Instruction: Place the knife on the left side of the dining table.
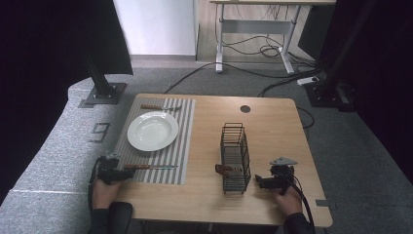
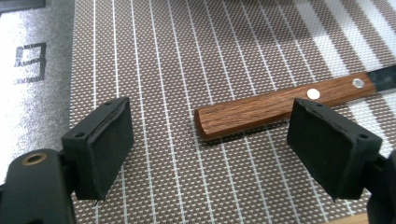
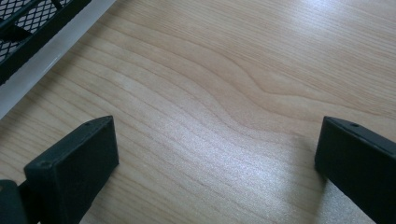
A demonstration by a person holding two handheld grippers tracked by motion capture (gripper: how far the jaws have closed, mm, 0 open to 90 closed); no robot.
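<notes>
A knife with a wooden handle [image 2: 280,105] lies on the striped placemat [image 2: 187,56], near its front edge [image 1: 146,166]. My left gripper [image 2: 210,149] is open just short of the handle's end, pads apart and touching nothing; in the high view it sits at the mat's front left corner [image 1: 109,168]. A white plate [image 1: 152,130] rests on the mat, with a second wooden-handled utensil [image 1: 158,107] behind it. My right gripper [image 3: 215,163] stands open over bare wood, right of the black wire basket [image 1: 235,157], where it also appears [image 1: 272,181].
The black wire basket lies on its side mid-table with a brown wooden-handled item [image 1: 225,169] at its front left. Its mesh edge [image 3: 32,32] shows close to my right gripper. A round cable hole [image 1: 245,108] is at the table's back. A desk [image 1: 258,29] stands behind.
</notes>
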